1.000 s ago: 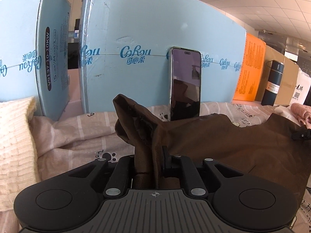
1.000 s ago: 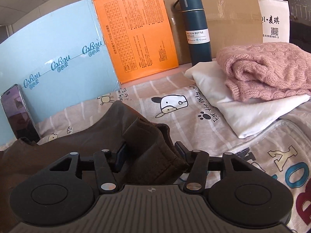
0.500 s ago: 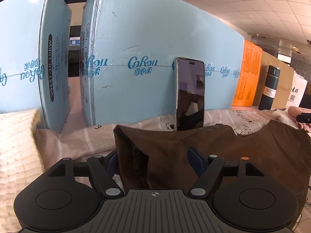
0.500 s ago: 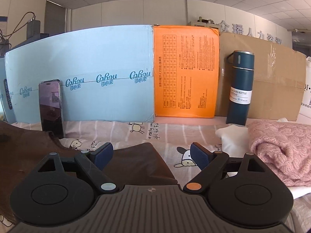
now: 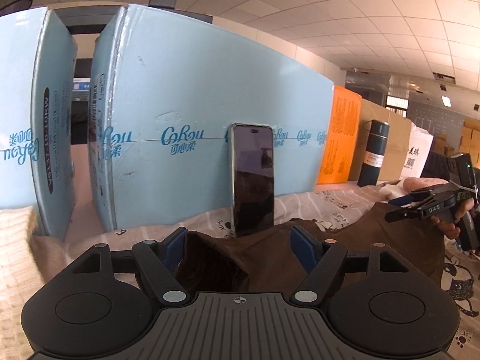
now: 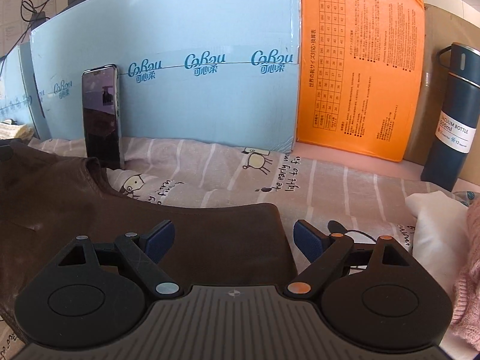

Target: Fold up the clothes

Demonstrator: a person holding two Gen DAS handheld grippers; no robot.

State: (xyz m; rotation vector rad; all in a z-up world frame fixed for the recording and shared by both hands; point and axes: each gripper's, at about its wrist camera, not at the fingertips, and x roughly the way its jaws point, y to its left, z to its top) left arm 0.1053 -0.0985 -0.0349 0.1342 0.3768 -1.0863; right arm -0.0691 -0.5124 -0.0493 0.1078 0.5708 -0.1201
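Left gripper (image 5: 240, 246): jaws spread wide, holding nothing; a raised fold of the brown garment (image 5: 270, 258) sits between the blue pads (image 5: 172, 247) at lower centre. Right gripper (image 6: 231, 240): jaws spread, empty, above the garment's flat right edge. The garment lies on the striped cartoon bedsheet (image 6: 240, 174), filling the lower left of the right wrist view. Behind it, a phone (image 5: 253, 180) leans upright against the light blue box (image 5: 210, 105).

"Cobou" on blue box (image 6: 186, 96); "VACUUM BOTTLE 500ml" on bottle (image 6: 454, 114); "DAS" on right tool (image 5: 402, 207).
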